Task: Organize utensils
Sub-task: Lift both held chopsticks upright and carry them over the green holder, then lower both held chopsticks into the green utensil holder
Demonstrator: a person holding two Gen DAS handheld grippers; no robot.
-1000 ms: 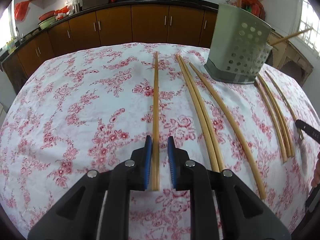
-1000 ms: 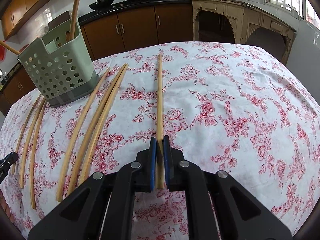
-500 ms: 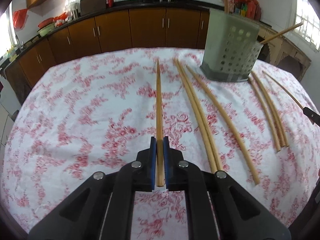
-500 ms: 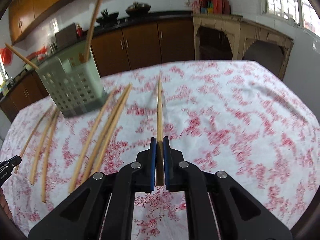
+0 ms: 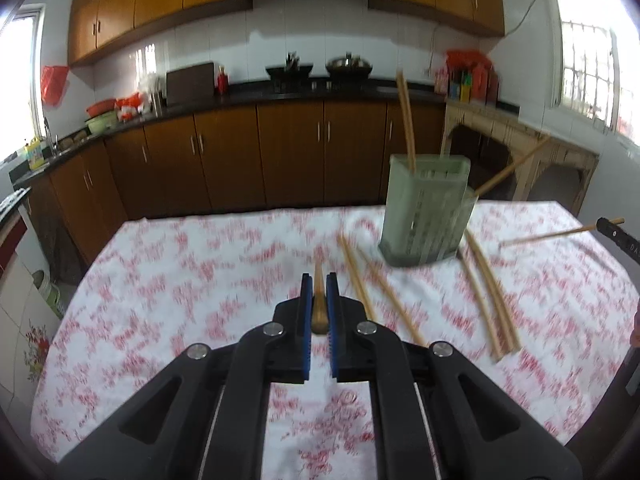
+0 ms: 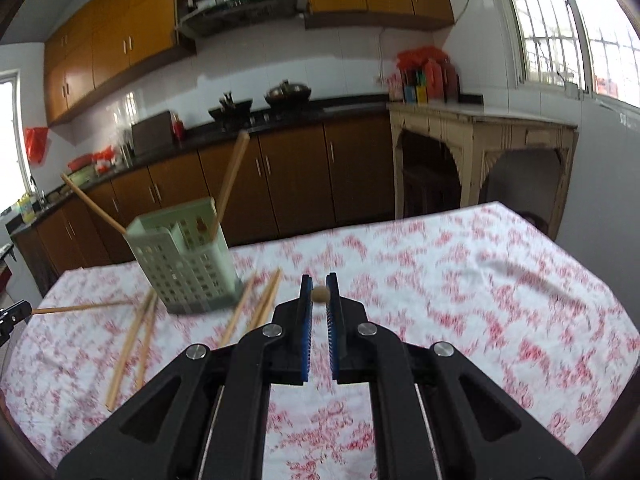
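Observation:
My left gripper [image 5: 319, 279] is shut on a wooden chopstick [image 5: 319, 304], held above the floral tablecloth [image 5: 180, 300]. My right gripper [image 6: 319, 279] is shut on another chopstick [image 6: 320, 294], seen end-on between the blue pads. The green perforated utensil holder [image 5: 426, 208] [image 6: 188, 260] stands at the far side of the table with two chopsticks [image 5: 406, 120] [image 6: 230, 184] leaning out of it. Several loose chopsticks [image 5: 490, 304] [image 6: 132, 336] lie on the cloth around the holder. Each view catches the other gripper at its edge, the right one [image 5: 616, 236] and the left one [image 6: 12, 314], carrying its stick.
Brown kitchen cabinets [image 5: 288, 152] and a dark counter with pots run behind the table. A cream wooden side table [image 6: 480, 152] stands at the far right. The table's far edge [image 5: 240, 216] lies just behind the holder.
The left jaws closed on their chopstick. Both grippers then rose and tipped upward, lifting their chopsticks off the cloth. The table now sits lower in both views.

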